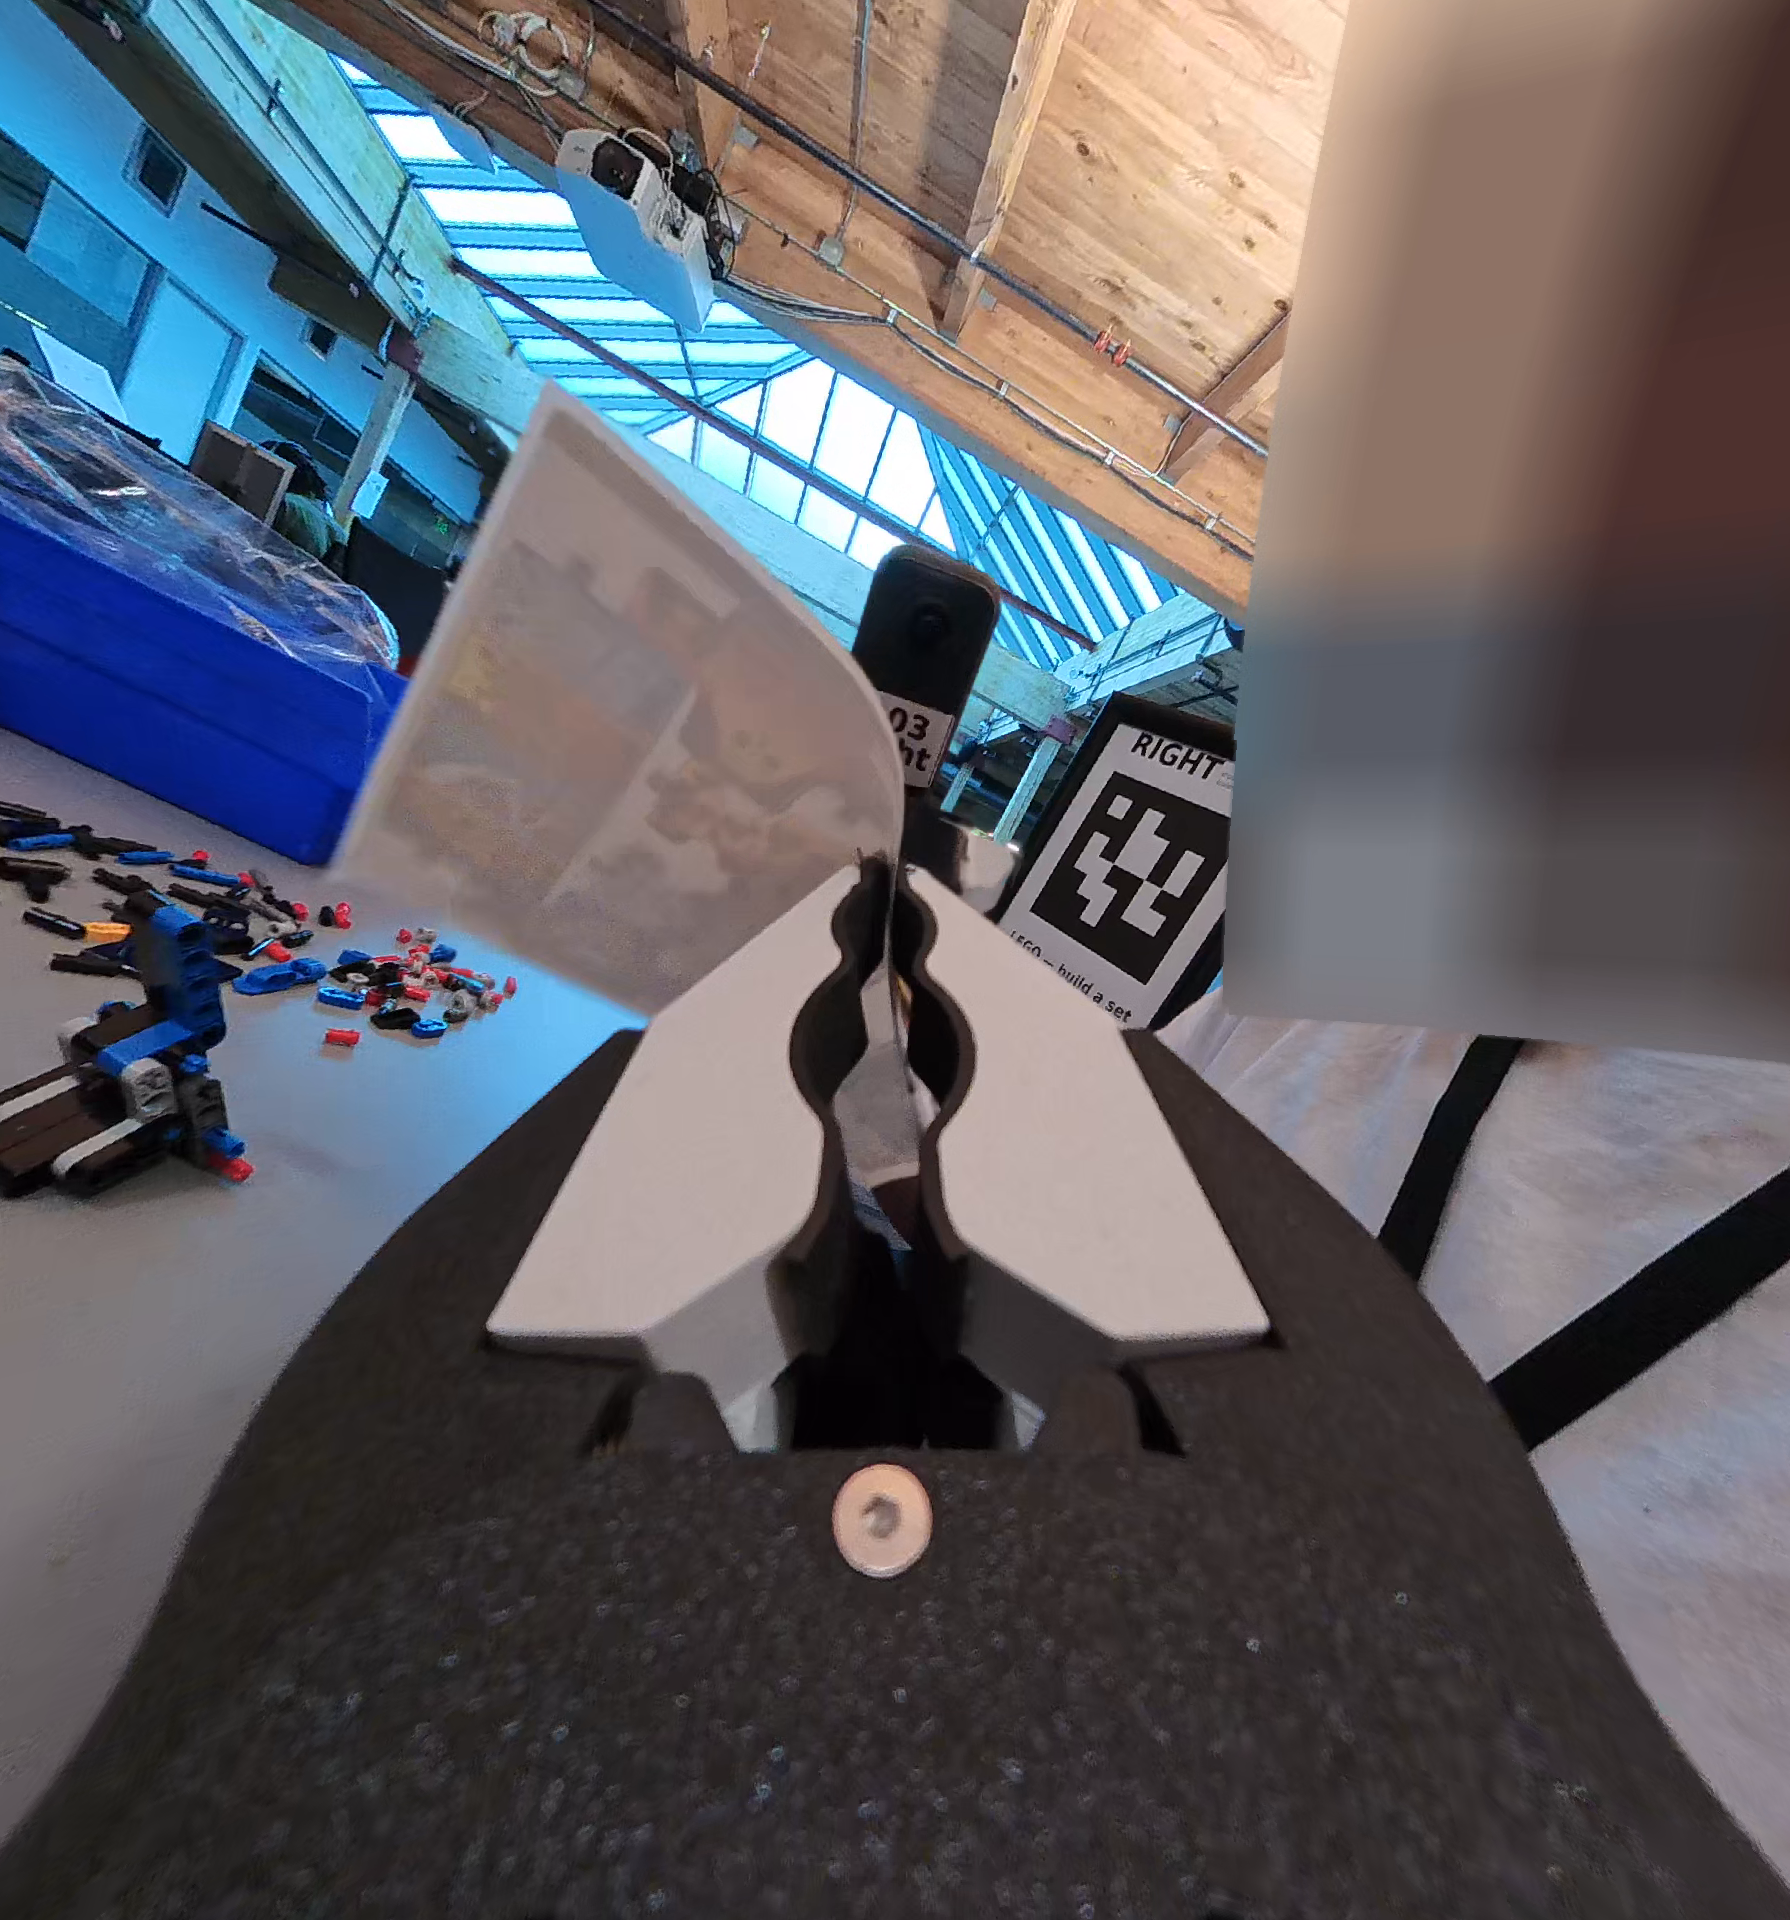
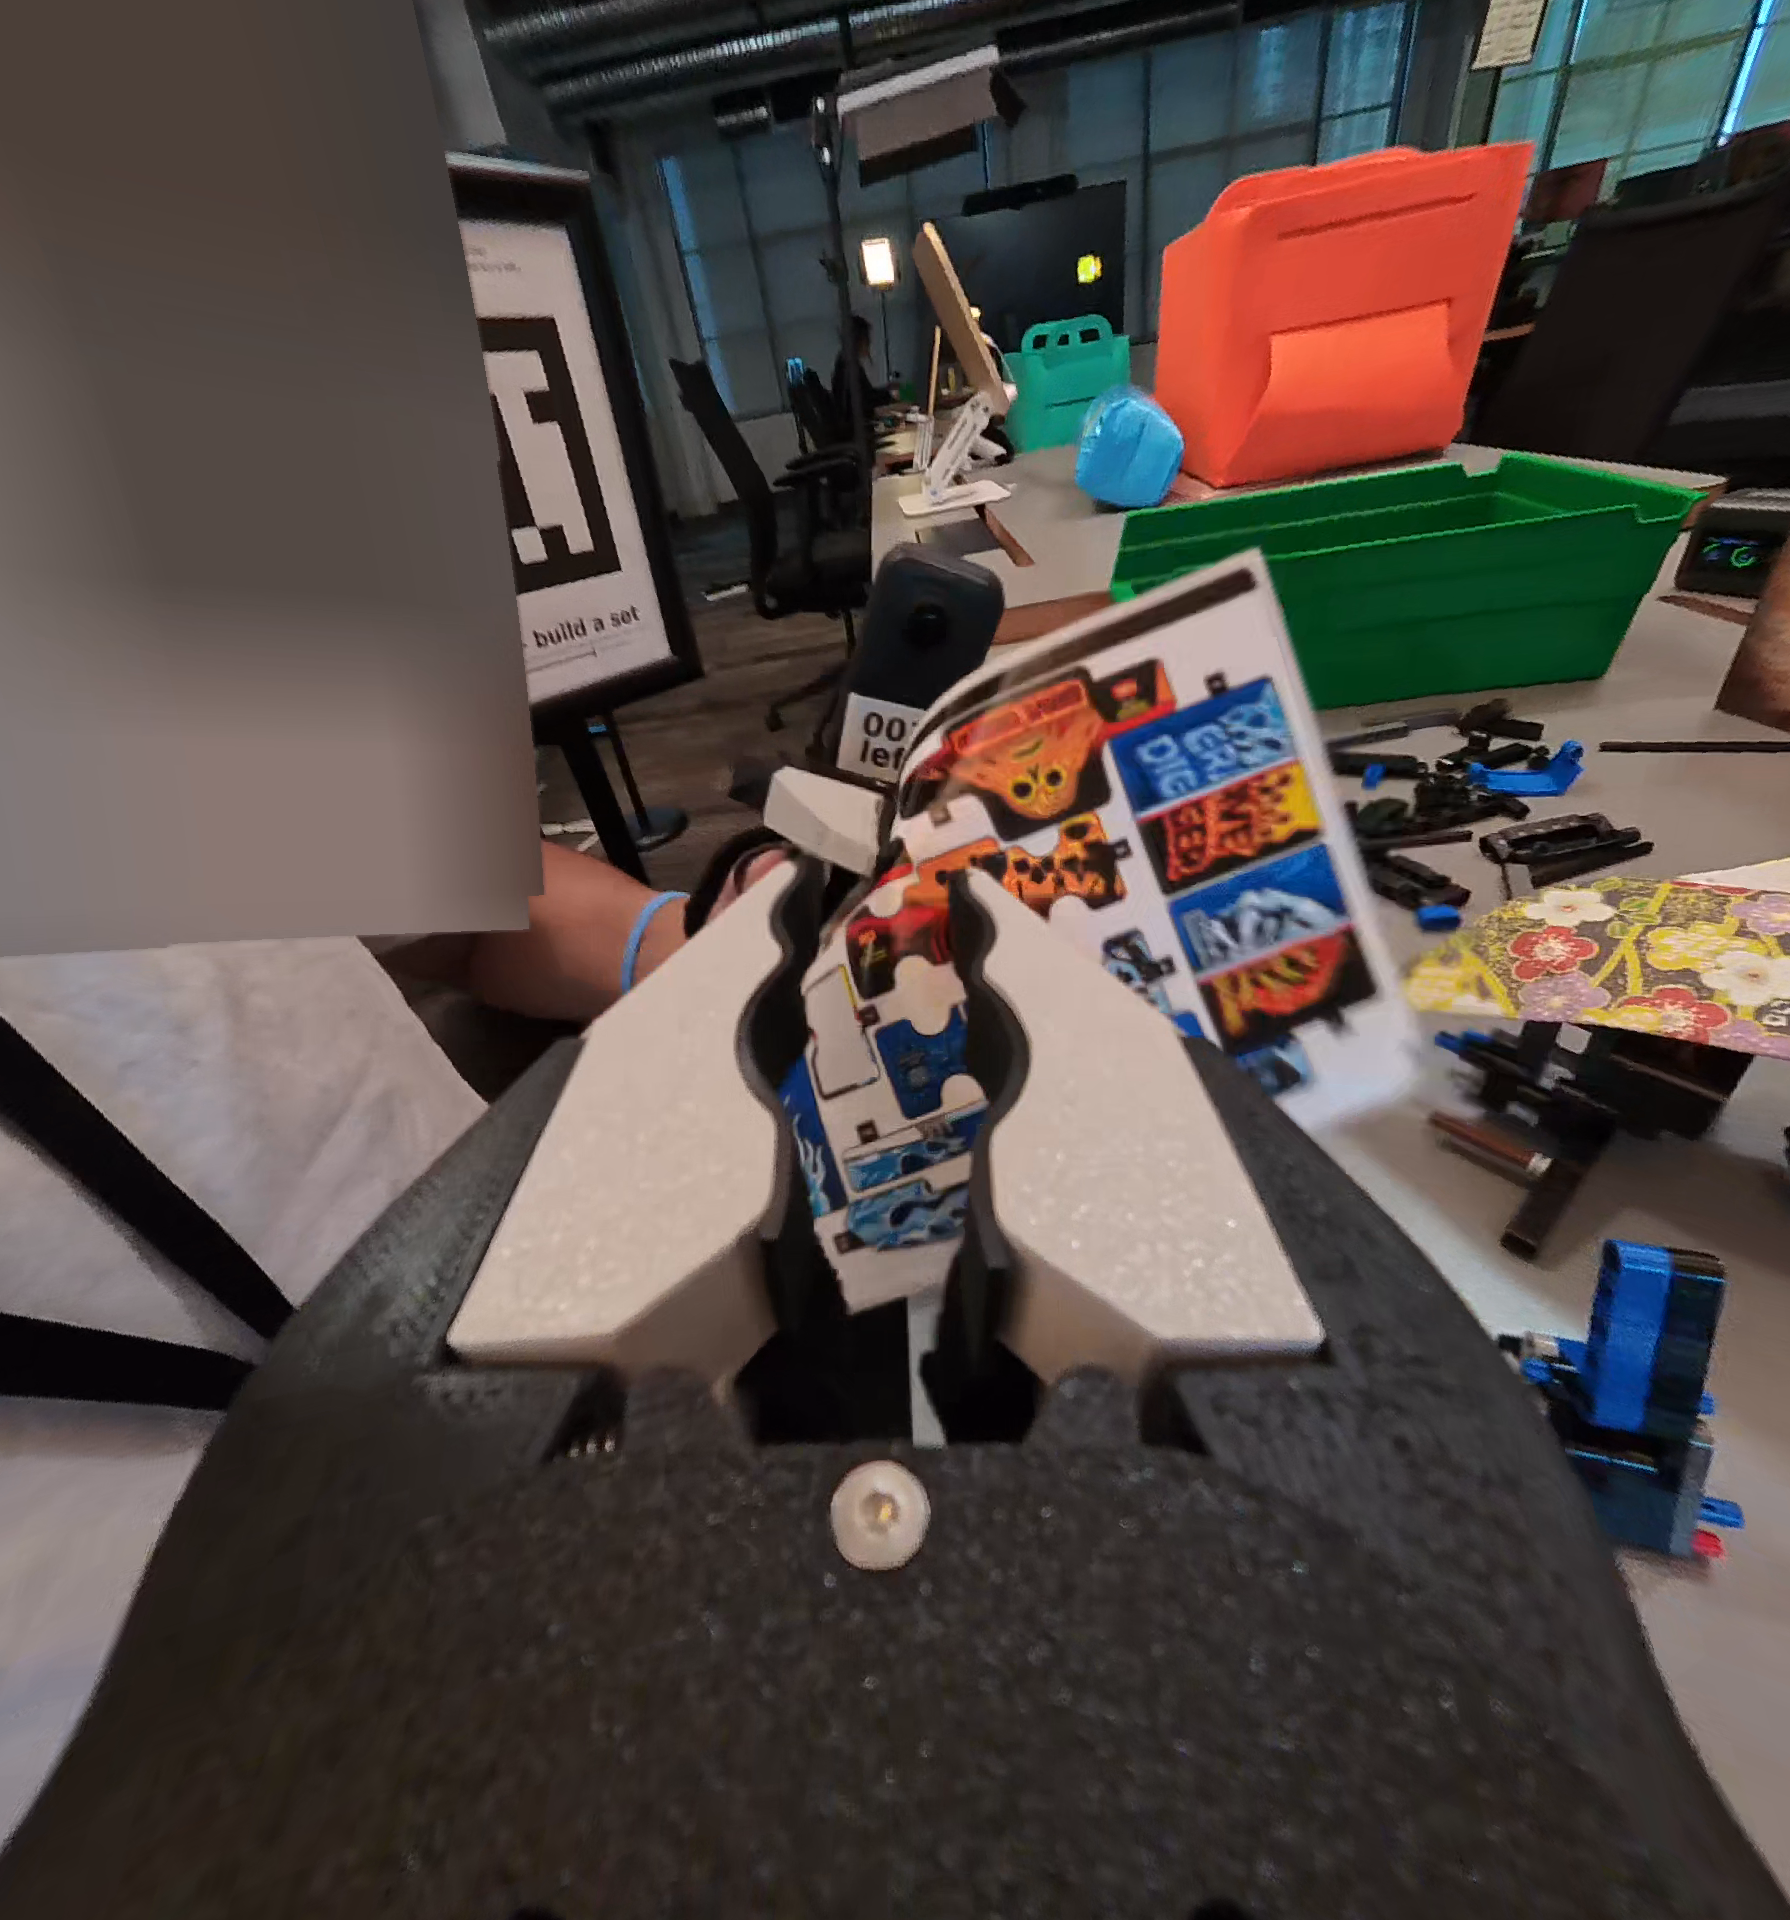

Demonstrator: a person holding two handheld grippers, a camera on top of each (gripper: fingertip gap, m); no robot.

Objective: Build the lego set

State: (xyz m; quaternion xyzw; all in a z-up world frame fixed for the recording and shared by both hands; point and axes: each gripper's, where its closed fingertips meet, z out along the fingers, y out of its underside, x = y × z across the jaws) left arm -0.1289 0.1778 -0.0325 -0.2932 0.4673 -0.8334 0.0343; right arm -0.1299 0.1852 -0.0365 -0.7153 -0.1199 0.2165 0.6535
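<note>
My left gripper [image 1: 886,868] is shut on the edge of a sticker sheet [image 1: 621,707], whose white back curves up to the left. In the right wrist view the sheet's printed side [image 2: 1182,831] shows colourful stickers. It passes between the fingers of my right gripper [image 2: 880,878], whose jaws stand a little apart around it. The left gripper's white fingertips [image 2: 818,810] pinch the sheet just beyond. A partly built blue and black lego model [image 1: 132,1081] sits on the table at the left and also shows in the right wrist view [image 2: 1639,1392].
Loose lego pieces [image 1: 403,977] lie by a blue bin [image 1: 143,665]. More black and blue pieces [image 2: 1442,800] lie before a green bin [image 2: 1410,582] and an orange bag [image 2: 1327,312]. A flower-patterned paper [image 2: 1649,966] rests on a stand. A framed marker sign [image 1: 1119,862] stands close by. My two grippers' fingertips are within a few centimetres of each other.
</note>
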